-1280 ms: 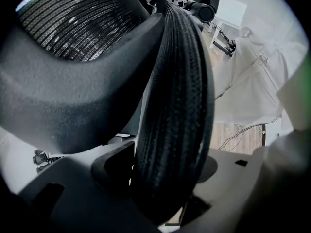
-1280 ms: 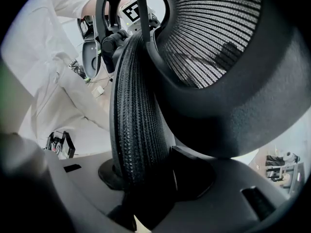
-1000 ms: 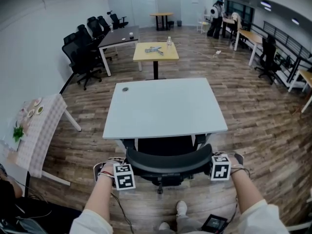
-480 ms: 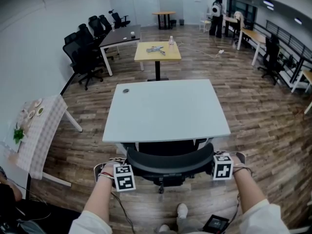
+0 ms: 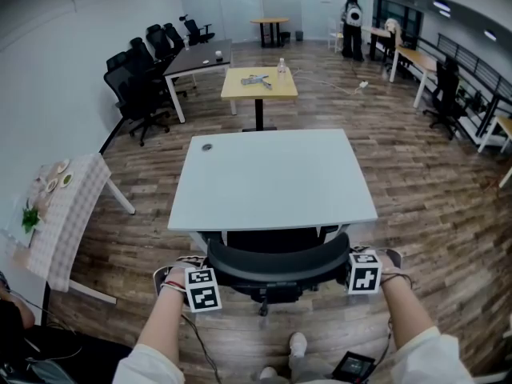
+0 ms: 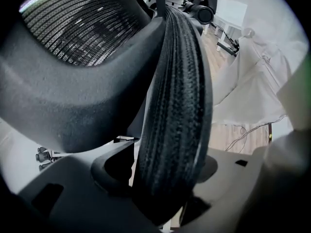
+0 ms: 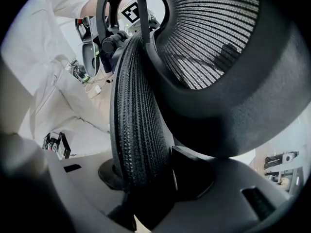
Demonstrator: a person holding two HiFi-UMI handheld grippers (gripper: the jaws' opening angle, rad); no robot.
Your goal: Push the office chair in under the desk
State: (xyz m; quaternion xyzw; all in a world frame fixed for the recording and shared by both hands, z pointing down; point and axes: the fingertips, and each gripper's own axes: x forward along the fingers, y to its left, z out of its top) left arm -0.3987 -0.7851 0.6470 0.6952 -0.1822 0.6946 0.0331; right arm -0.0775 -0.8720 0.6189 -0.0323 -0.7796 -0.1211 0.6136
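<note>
A small wooden table (image 5: pixel 258 85) carries a clear bottle (image 5: pixel 281 68) at its far right corner. Just left of it stands a dark table (image 5: pixel 194 61) lined with black chairs (image 5: pixel 130 93). Nearer and farther left is a cloth-covered table (image 5: pixel 76 206). Far beyond it, to the right, stands a person (image 5: pixel 352 26).

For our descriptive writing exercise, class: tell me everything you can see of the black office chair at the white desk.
The office chair is black, with a curved mesh backrest edged by a ribbed rim. It stands upright on the wood floor, facing the white desk, its seat partly beneath the desktop; part of its base shows below. The left gripper and right gripper each clamp one side of that rim.
</note>
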